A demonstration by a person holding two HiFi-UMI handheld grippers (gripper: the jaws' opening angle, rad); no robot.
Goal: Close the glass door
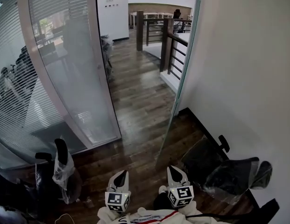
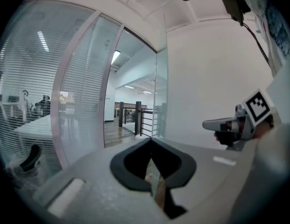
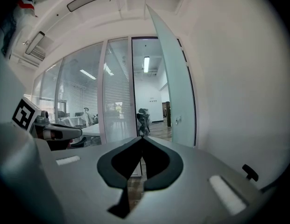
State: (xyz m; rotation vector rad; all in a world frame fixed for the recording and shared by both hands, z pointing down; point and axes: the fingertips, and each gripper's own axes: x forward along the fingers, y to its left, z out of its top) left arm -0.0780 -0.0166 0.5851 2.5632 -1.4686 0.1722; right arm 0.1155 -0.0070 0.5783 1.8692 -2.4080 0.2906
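Right now the glass door [image 1: 181,85] is standing open: a tall, thin, clear pane swung back close along the smooth white wall [image 1: 247,69] on the right, with its greenish edge running down to the dark, glossy plank floor [image 1: 140,101]. Opposite, a curved glass wall [image 1: 72,73] with fine frosted stripes is bending round on the left, and a dark barred railing [image 1: 170,45] is showing beyond the doorway. A black chair [image 1: 229,171] wrapped in clear plastic is sitting by the white wall. Low and close to the body, the left gripper [image 1: 121,173] and the right gripper [image 1: 173,170] are pointing side by side toward the opening, apart from the door. Both are clenched tip to tip and gripping nothing.
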